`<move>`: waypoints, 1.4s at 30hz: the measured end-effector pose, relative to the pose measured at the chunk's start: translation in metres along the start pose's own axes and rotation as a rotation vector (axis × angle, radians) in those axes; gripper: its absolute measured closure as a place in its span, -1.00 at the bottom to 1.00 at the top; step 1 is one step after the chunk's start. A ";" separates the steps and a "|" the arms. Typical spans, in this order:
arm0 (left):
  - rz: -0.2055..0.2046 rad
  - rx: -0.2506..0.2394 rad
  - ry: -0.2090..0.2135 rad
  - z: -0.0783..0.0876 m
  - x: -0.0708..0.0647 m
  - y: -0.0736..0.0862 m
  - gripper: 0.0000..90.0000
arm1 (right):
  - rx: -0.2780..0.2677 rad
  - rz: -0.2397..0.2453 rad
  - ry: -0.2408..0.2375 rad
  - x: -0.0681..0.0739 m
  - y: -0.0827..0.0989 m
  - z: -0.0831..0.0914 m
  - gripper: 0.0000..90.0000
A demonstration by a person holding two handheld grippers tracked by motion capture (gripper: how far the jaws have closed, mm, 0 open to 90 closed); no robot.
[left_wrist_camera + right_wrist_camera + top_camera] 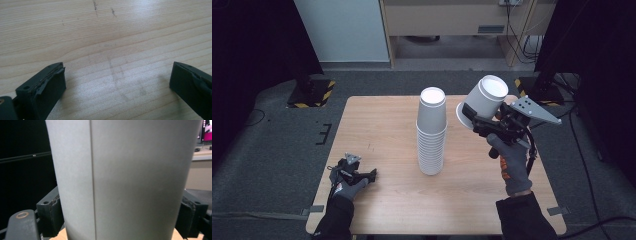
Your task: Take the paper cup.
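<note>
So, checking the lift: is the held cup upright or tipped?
Tipped. The cup leans in the right claw, above the table.

left gripper (371, 175) gaping low, right gripper (475, 122) raised, clamped

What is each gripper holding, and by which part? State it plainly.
The right gripper holds a single white paper cup, jaws clamped on opposite sides of its side wall, tilted above the wooden table. The left gripper holds nothing; its jaws stand open.
</note>
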State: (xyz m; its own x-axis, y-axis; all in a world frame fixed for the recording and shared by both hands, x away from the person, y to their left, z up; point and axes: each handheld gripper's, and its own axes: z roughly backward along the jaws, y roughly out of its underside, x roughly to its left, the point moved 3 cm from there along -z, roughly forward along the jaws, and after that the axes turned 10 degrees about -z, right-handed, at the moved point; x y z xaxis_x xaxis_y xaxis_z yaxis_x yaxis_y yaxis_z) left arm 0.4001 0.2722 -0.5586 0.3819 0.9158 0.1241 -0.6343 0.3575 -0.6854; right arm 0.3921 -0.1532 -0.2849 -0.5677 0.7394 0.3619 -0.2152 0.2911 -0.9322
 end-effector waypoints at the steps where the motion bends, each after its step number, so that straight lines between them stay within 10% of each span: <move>1: 0.000 0.000 0.000 0.000 0.000 0.000 -1.00 | 0.002 -0.005 0.003 -0.001 0.002 0.001 -0.67; 23: 0.004 -0.004 -0.003 0.001 0.000 0.000 -1.00 | 0.065 -0.078 0.044 -0.035 0.046 0.024 -0.67; 42: -0.024 -0.033 -0.023 0.013 0.004 -0.001 -0.39 | 0.105 -0.154 0.057 -0.056 0.080 0.040 -0.67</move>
State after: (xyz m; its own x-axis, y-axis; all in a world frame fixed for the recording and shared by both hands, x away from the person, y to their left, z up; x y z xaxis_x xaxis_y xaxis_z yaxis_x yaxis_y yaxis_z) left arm 0.3940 0.2778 -0.5484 0.3809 0.9112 0.1566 -0.6029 0.3733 -0.7051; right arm 0.3753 -0.1956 -0.3798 -0.4769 0.7250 0.4970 -0.3791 0.3405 -0.8604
